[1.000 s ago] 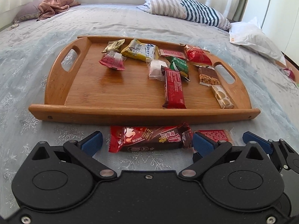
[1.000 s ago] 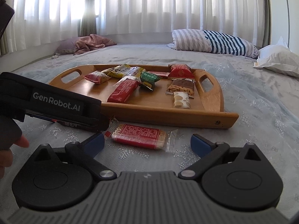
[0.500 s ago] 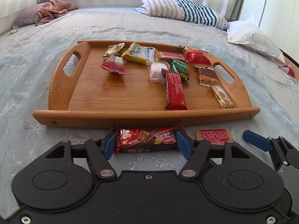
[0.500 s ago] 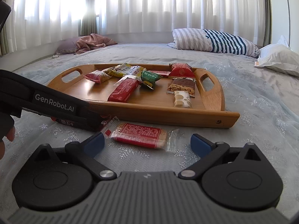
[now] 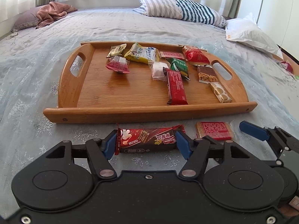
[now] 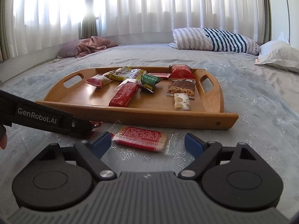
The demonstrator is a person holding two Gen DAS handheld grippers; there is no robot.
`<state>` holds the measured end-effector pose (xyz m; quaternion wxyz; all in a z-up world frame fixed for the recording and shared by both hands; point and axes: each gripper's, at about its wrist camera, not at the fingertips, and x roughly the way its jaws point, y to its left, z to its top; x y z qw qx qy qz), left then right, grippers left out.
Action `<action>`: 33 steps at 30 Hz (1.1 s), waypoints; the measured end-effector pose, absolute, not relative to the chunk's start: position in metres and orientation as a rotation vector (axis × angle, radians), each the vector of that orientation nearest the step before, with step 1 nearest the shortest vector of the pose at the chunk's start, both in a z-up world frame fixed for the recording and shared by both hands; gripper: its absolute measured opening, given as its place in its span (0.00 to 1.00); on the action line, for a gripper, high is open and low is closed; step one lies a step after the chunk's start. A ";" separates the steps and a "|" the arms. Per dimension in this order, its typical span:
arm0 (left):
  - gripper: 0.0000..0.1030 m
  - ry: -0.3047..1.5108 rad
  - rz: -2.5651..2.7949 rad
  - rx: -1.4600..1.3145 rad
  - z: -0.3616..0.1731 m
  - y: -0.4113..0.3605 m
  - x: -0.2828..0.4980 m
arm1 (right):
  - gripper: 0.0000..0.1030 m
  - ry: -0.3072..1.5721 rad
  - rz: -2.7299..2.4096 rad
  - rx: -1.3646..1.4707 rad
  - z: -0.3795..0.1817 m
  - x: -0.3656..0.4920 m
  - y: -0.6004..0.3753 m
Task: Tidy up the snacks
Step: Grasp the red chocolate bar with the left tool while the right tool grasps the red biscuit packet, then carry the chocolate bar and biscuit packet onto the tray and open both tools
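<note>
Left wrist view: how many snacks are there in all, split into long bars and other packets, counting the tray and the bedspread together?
Long bars: 4
Other packets: 8
Total: 12

A bed with a pale blue cover fills both views. A wooden tray sits mid-frame; two red snack packets lie below it. Pillows and a pink cloth lie along the top.
</note>
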<state>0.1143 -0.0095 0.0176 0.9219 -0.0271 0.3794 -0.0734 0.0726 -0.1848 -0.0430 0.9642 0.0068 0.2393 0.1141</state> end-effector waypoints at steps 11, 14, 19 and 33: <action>0.62 0.755 -0.116 -0.055 0.025 0.003 0.106 | 0.90 0.554 0.188 -0.026 -0.034 0.080 -0.165; 0.62 0.753 -0.114 -0.060 0.026 0.008 0.105 | 0.90 0.575 0.182 0.007 -0.031 0.081 -0.166; 0.62 0.750 -0.109 -0.065 0.027 0.011 0.105 | 0.86 0.598 0.147 0.006 -0.032 0.085 -0.162; 0.62 0.736 -0.119 -0.067 0.032 0.014 0.103 | 0.54 0.565 0.097 -0.026 -0.031 0.076 -0.160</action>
